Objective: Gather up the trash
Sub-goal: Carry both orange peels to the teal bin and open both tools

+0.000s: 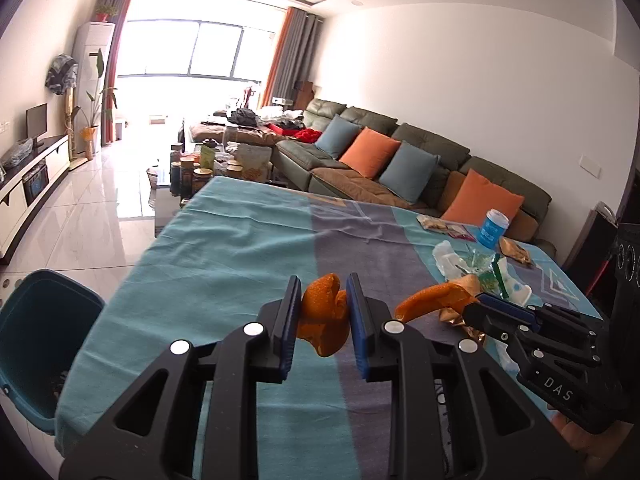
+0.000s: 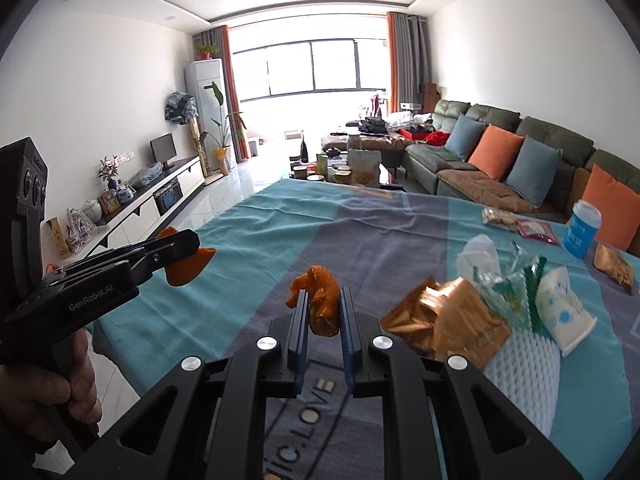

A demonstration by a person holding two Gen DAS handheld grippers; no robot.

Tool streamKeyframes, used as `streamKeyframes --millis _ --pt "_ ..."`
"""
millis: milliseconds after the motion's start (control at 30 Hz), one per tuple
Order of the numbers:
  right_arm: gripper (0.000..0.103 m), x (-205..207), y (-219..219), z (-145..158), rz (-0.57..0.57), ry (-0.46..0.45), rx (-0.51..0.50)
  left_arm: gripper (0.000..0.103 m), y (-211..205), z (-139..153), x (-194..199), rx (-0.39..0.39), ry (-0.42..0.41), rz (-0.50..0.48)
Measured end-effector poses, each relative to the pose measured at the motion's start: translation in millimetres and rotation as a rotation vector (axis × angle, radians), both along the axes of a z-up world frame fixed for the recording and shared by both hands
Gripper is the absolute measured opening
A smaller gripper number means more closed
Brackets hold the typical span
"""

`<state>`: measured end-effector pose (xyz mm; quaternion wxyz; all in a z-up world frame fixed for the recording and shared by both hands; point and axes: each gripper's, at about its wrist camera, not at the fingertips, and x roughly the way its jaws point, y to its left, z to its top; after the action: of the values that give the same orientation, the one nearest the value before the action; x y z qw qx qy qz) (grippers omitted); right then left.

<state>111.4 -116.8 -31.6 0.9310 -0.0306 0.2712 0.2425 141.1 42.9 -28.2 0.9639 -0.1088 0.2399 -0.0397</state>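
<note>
My left gripper point(image 1: 323, 286) is shut on a piece of orange peel point(image 1: 325, 320) and holds it above the teal cloth; it also shows in the right wrist view point(image 2: 188, 256), at the left. My right gripper point(image 2: 323, 300) is shut on a second piece of orange peel point(image 2: 322, 300) over the table's middle; it shows in the left wrist view point(image 1: 468, 300) at the right. A teal trash bin point(image 1: 36, 344) stands on the floor left of the table. More trash lies at the right: a gold wrapper point(image 2: 444, 320), clear and green wrappers point(image 2: 508, 280), a white packet point(image 2: 564, 312).
The table cloth point(image 1: 240, 248) is teal and purple. A blue can point(image 2: 582, 230), snack packets point(image 2: 516, 222) and a gold packet point(image 2: 614, 264) lie at the far right. White foam netting point(image 2: 528, 360) lies near the right edge. A sofa with cushions point(image 2: 520, 160) stands behind.
</note>
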Motion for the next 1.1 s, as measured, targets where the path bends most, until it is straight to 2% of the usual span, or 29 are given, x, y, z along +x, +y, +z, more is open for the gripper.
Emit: streamKeyframes --millis 367,700,1100 --pt "0.012 2 65 25 0.131 -0.073 -0.009 0.023 58 19 -27 -0.005 -0.055 0.129" --pt "0.012 2 142 44 0.303 -0.125 -0.01 0.023 128 32 -60 0.015 -0.092 0.317" --pt "0.011 -6 244 49 0.518 -0.119 -0.025 0.023 212 35 -104 0.036 -0.083 0.504"
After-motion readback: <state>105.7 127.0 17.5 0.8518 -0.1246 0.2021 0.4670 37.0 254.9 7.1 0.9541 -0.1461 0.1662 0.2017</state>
